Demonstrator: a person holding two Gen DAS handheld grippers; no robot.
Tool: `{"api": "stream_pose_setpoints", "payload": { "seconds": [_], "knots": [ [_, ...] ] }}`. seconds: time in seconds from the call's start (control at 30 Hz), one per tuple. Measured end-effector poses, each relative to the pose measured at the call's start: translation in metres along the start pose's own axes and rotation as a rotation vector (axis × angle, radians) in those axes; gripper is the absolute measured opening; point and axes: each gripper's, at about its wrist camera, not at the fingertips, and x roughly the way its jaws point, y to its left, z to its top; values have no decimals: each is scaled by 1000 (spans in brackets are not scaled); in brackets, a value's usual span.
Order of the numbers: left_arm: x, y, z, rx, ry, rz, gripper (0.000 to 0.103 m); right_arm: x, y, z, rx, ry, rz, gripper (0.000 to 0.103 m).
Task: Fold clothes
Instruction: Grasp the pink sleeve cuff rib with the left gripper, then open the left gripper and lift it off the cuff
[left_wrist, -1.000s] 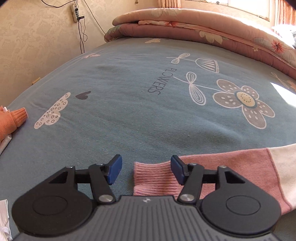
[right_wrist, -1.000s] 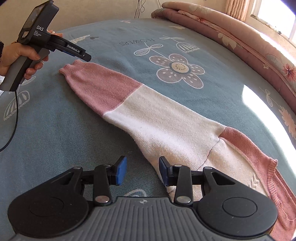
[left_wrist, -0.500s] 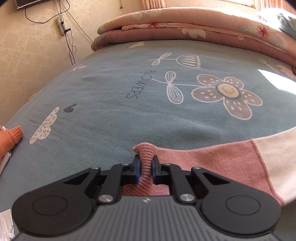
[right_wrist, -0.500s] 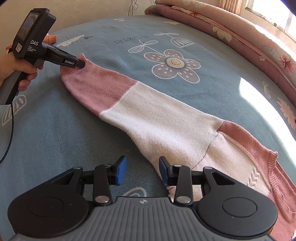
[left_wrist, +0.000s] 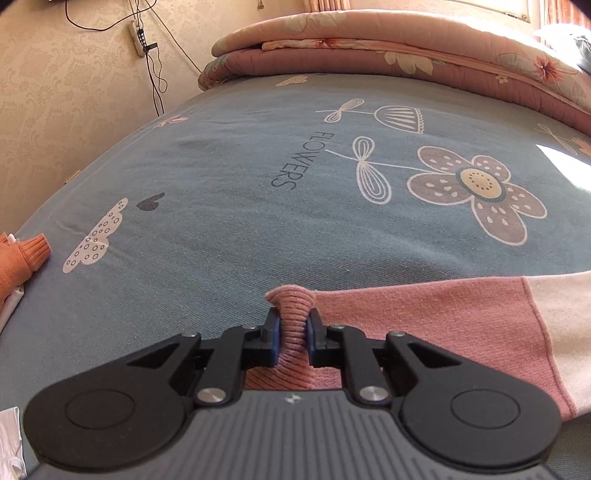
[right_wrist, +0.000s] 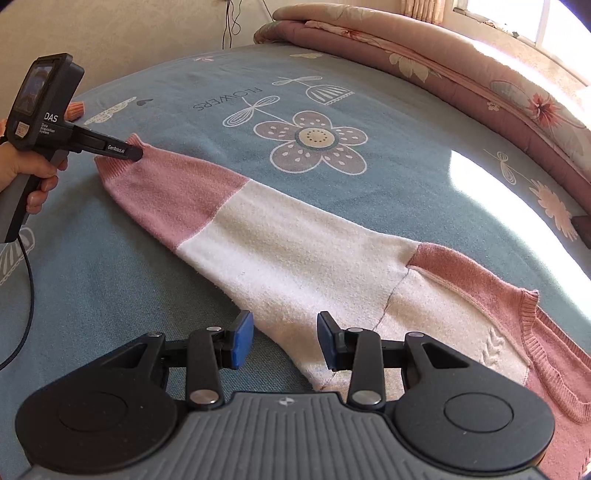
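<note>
The left claw tilts down and pinches the pink cuff, its jaws easing apart. The right claw tilts down too, open over the sweater at 6 o'clock.

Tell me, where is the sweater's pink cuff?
In the left wrist view the pink cuff sits low at centre, bunched in the left gripper, on the blue bedsheet.

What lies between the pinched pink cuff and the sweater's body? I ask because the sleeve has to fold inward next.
Nothing visible. The left gripper pinches the cuff, its jaws easing slightly open; from there only the flat sleeve and bare bedsheet lead to the sweater's body. The right gripper hovers open at the armpit edge.
</note>
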Motion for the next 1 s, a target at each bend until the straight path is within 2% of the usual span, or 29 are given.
{"api": "stream_pose_setpoints", "payload": {
  "seconds": [0.07, 0.17, 0.2, 0.3, 0.33, 0.43, 0.5, 0.57, 0.63, 0.67, 0.7, 0.77, 0.83, 1.0],
  "knots": [
    [0, 0, 1, -11, -3, 1, 16, 12, -4, 4, 33, 24, 15, 42],
    [1, 5, 5, -40, 12, 1, 22, 34, -5, 5, 116, 86, 103, 45],
    [0, 7, 6, -55, 16, -4, 24, 36, -3, 5, 129, 82, 117, 48],
    [-10, 13, 5, -69, 27, 3, 38, 24, 3, 8, 127, 50, 145, 48],
    [-13, 15, 4, -64, 31, 13, 40, 15, 2, 8, 134, 34, 155, 48],
    [-25, 22, 2, -60, 47, 59, 39, -8, -6, 3, 161, 9, 102, 48],
    [-31, 25, 0, -81, 58, 71, 40, -14, -17, -4, 182, 28, 53, 48],
    [-36, 22, -2, -111, 64, 49, 40, -9, -30, -13, 218, 84, 15, 48],
    [-41, 15, -3, -133, 68, 23, 42, 6, -39, -26, 273, 163, 40, 48],
    [-43, 7, -3, -127, 69, 3, 43, 8, -41, -28, 290, 174, 55, 48],
    [-46, -1, -3, -121, 69, -16, 43, 6, -41, -30, 306, 169, 64, 48],
    [-52, -17, -2, -98, 61, -56, 44, -9, -40, -29, 339, 107, 101, 48],
    [-61, -36, 0, -67, 55, -91, 47, -25, -41, -30, 365, 66, 102, 48],
    [-89, -80, -1, -36, 67, -168, 48, -55, -46, -50, 393, 64, 102, 49]
  ]
}}
